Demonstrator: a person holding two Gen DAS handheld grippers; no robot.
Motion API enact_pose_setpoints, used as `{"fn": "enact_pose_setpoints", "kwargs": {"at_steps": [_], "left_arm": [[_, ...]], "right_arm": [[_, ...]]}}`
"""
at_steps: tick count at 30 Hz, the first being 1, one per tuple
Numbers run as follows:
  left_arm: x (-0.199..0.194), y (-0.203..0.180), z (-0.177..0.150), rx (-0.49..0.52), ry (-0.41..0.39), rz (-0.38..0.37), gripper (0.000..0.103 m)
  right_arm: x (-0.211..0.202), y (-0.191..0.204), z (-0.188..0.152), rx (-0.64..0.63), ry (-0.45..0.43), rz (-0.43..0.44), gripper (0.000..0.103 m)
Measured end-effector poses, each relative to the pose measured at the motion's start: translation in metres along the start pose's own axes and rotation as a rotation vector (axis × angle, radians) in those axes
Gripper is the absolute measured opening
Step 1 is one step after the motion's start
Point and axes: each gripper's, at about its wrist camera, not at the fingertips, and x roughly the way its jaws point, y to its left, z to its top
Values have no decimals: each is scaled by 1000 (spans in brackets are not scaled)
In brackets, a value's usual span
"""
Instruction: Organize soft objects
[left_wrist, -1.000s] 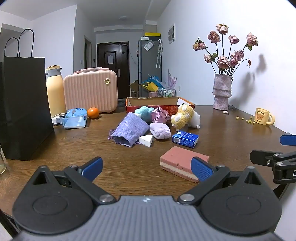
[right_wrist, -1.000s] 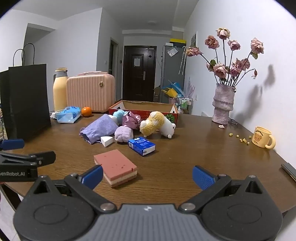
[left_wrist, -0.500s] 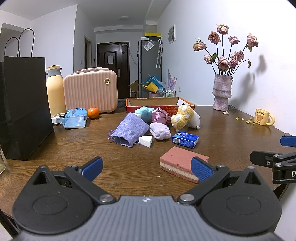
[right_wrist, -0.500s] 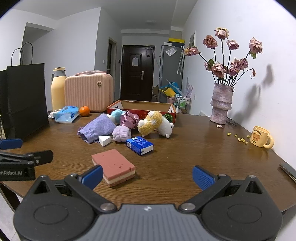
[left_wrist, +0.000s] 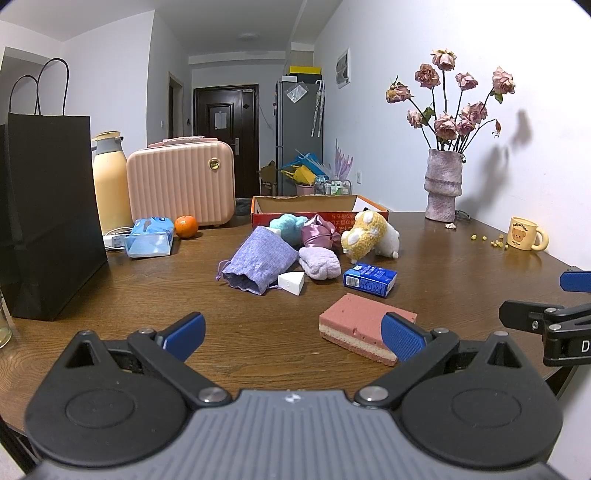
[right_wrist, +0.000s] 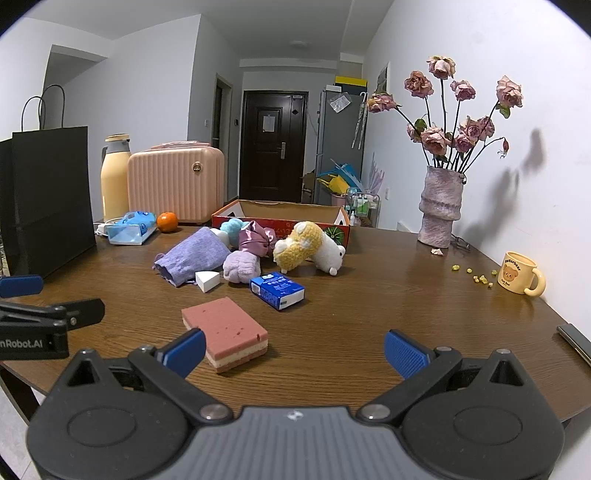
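Note:
A pink sponge lies nearest on the wooden table. Behind it lie a blue tissue pack, a white wedge sponge, a purple drawstring pouch, a lilac soft ball, a satin pink pouch, a teal plush and a yellow-white plush animal. A red open box stands behind them. My left gripper is open and empty over the near edge. My right gripper is open and empty, to the right of the left one.
A black paper bag, a yellow bottle, a pink case, a wipes pack and an orange stand at the left. A vase of roses and a bear mug stand at the right. A phone lies at the right edge.
Both grippers have drifted slightly; the view shifts a little. The objects on the table have not moved and both grippers stay open.

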Motion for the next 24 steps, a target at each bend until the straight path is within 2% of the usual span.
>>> {"fn": "enact_pose_setpoints", "kwargs": {"at_steps": [24], "left_arm": [[-2, -2, 2, -1, -2, 0, 103]], "right_arm": [[0, 0, 0, -2, -1, -1, 103]]}}
